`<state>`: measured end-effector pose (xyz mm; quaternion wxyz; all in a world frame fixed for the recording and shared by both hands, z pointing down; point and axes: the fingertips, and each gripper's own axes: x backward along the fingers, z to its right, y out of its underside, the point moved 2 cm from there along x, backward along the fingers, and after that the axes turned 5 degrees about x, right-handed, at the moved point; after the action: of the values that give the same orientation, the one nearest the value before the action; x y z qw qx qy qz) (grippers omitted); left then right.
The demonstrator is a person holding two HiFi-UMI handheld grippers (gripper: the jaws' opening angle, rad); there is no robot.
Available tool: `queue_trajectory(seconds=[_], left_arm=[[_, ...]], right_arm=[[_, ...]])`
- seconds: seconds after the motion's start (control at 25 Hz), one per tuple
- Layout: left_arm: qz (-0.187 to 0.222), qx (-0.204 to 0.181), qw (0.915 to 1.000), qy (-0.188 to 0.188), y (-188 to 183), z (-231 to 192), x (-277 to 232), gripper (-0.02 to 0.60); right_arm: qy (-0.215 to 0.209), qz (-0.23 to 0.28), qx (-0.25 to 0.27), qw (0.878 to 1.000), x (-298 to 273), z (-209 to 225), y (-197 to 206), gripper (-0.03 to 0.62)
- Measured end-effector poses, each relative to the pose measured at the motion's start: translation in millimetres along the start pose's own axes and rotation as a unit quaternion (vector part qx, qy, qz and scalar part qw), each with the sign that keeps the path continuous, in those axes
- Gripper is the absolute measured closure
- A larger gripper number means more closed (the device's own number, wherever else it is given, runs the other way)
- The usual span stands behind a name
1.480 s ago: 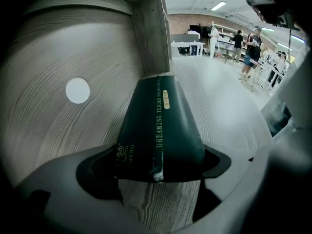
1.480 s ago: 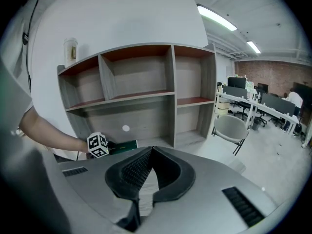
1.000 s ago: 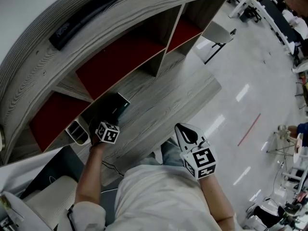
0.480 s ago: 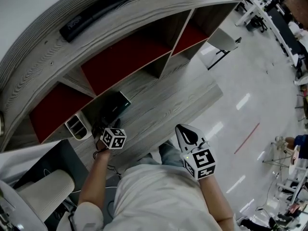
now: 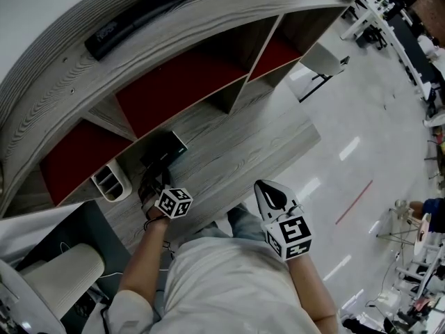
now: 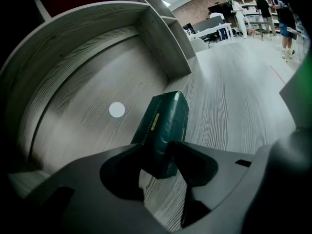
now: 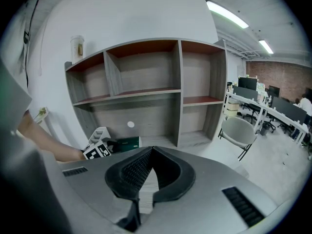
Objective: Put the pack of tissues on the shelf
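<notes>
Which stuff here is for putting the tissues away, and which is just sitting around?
For the job: shelf; pack of tissues, lying on its lowest level.
Just sitting around: white holder near the pack; long black thing on top of the shelf; chair.

Light comes from overhead. Ceiling strip lights [image 7: 226,14] burn white in the right gripper view, and the pale wall [image 7: 136,13] beside them is evenly bright. In the head view the polished floor [image 5: 361,103] carries white streaks of glare, while the shelf [image 5: 208,19] is lit flatly on top and its compartments fall into shade toward the back. The left gripper view is the dimmest: the pack of tissues [image 6: 163,126] reads as near-black green with a faint sheen, and the wood darkens toward the left edge. All three views are fisheye, so straight shelf boards bow into arcs. Black corners ring both gripper views. The far desks [image 6: 212,30] look small and soft.
</notes>
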<state>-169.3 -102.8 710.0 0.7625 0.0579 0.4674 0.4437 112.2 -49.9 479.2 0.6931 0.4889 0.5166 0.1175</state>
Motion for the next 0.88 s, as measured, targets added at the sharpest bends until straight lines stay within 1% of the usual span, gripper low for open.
queue_trajectory(seconds=[0.08, 0.28, 0.56, 0.64, 0.72, 0.88], left_arm=[[0.004, -0.003, 1.0000, -0.004, -1.4, -2.9, -4.5, 0.374], [0.005, 0.015, 0.9998, -0.009, -4.7, -16.6, -22.8, 0.379], [0.009, 0.005, 0.9998, -0.018, -13.5, -48.3, -56.1, 0.379], [0.003, -0.003, 0.9997, -0.024, -14.7, -56.5, -63.6, 0.379], [0.001, -0.021, 0.9994, -0.027, -15.7, -60.2, -68.3, 0.383], [0.004, -0.039, 0.9991, -0.016, -15.0, -62.2, -72.6, 0.387]], right_arm=[[0.001, 0.000, -0.001, 1.000, -0.1, 0.2, 0.2, 0.566], [0.004, -0.001, -0.001, 1.000, -0.7, -0.6, 0.2, 0.566], [0.013, -0.002, -0.004, 1.000, 1.1, 1.4, 1.2, 0.566], [0.017, -0.003, -0.006, 1.000, 1.2, 2.6, 1.2, 0.566], [0.020, -0.003, -0.007, 1.000, 1.3, 3.6, 0.9, 0.566], [0.022, -0.002, -0.008, 1.000, 0.2, 4.1, -0.4, 0.566]])
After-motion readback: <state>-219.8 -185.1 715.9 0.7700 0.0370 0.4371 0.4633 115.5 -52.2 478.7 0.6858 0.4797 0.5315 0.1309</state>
